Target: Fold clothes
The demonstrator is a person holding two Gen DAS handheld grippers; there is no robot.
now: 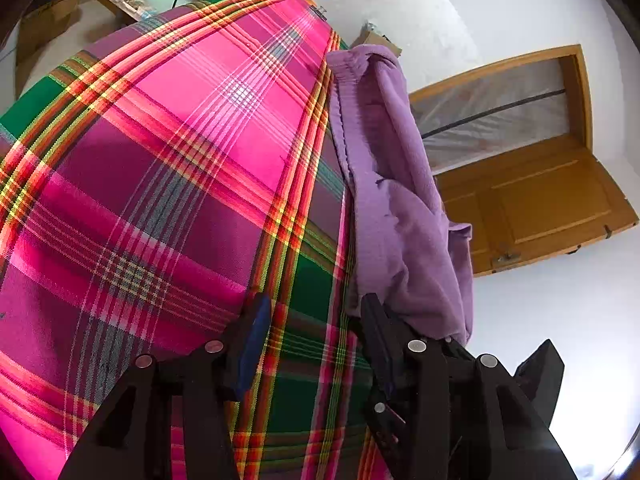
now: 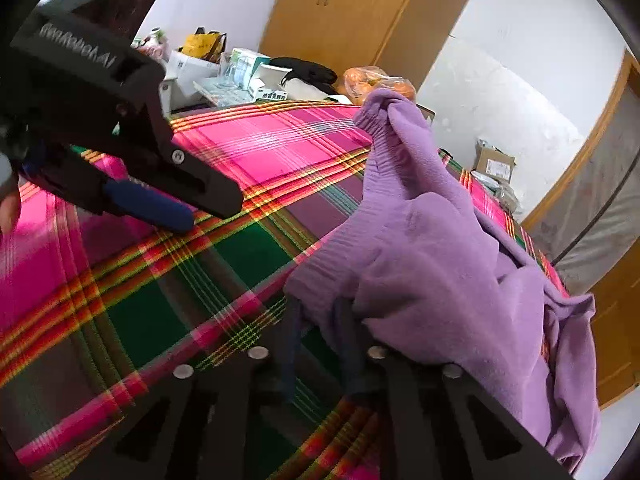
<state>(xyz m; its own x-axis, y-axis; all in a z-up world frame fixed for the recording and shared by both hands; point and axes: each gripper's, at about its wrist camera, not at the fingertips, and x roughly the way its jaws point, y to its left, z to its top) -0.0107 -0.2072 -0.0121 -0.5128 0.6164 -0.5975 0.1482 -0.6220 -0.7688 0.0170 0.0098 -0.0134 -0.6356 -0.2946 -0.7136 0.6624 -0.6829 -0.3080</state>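
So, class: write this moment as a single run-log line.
task: fold clothes | left gripper: open over plaid cloth | right gripper: closing on purple fleece garment edge | garment: crumpled, unfolded

**White walls, wood doors, a plaid-covered counter**

A counter (image 2: pixel 256 148) under a bright pink, green and orange plaid cloth fills the lower left of both views. White walls (image 2: pixel 520 40) rise behind it. A tall wooden wardrobe (image 2: pixel 344 12) stands at upper centre, and a wooden door (image 1: pixel 536 200) at right. Boxes (image 2: pixel 256 68), a bag of oranges (image 2: pixel 360 80) and a black bag crowd the far edge. Daylight is even and soft.
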